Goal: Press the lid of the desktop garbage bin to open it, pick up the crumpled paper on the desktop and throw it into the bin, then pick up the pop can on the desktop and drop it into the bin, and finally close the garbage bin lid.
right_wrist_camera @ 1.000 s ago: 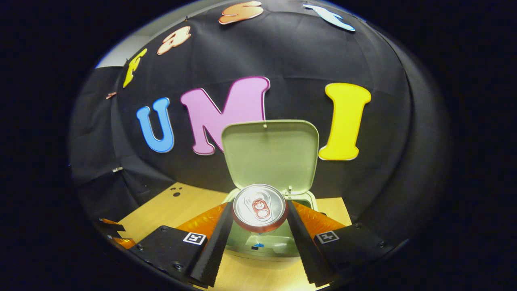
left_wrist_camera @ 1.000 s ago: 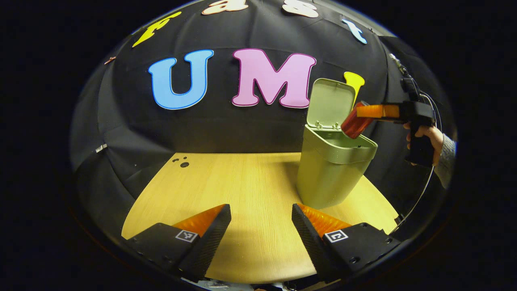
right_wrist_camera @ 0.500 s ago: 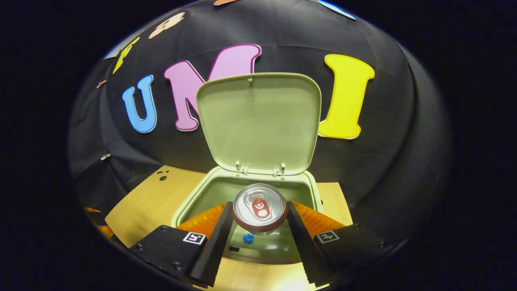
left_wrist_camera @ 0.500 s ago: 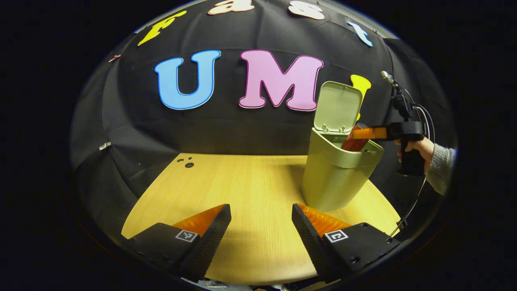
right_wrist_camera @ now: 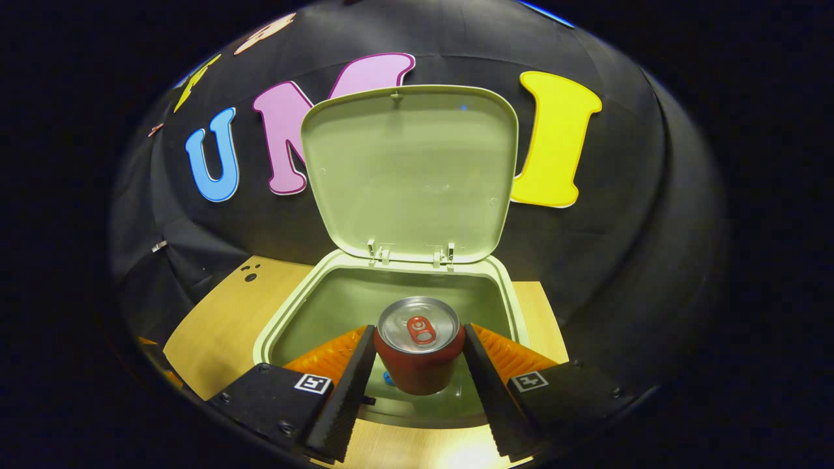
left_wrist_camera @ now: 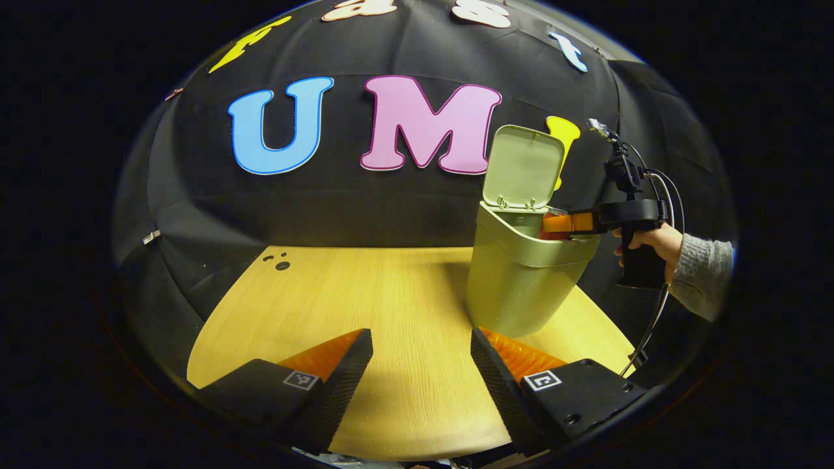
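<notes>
Two fingers of the left hand-held gripper (left_wrist_camera: 421,365) stand spread apart with nothing between them in the left gripper view, poised over the bare bench (left_wrist_camera: 365,293). At about two o'clock from them the garbage bin (left_wrist_camera: 518,280) stands on the bench with its lid (left_wrist_camera: 524,166) swung up, and the right hand-held gripper (left_wrist_camera: 554,225), held by a person's hand (left_wrist_camera: 645,241) in a grey sleeve, reaches in over the bin's rim from three o'clock; a sliver of the pop can shows at its tips, just inside the opening. In the right gripper view, the right hand-held gripper (right_wrist_camera: 419,355) is clenched on the pop can (right_wrist_camera: 420,348), both fingers pressing its sides, the can's top facing the camera. The can sits within the bin's open mouth (right_wrist_camera: 287,312), with the raised lid (right_wrist_camera: 407,176) at twelve o'clock behind it. A small blue thing lies low in the bin beside the can; I cannot tell what it is. The step in hand looks to be dropping the can. Next, the right fingers should part so the can falls clear, then the gripper should lift out past the rim before the lid is pushed down.
</notes>
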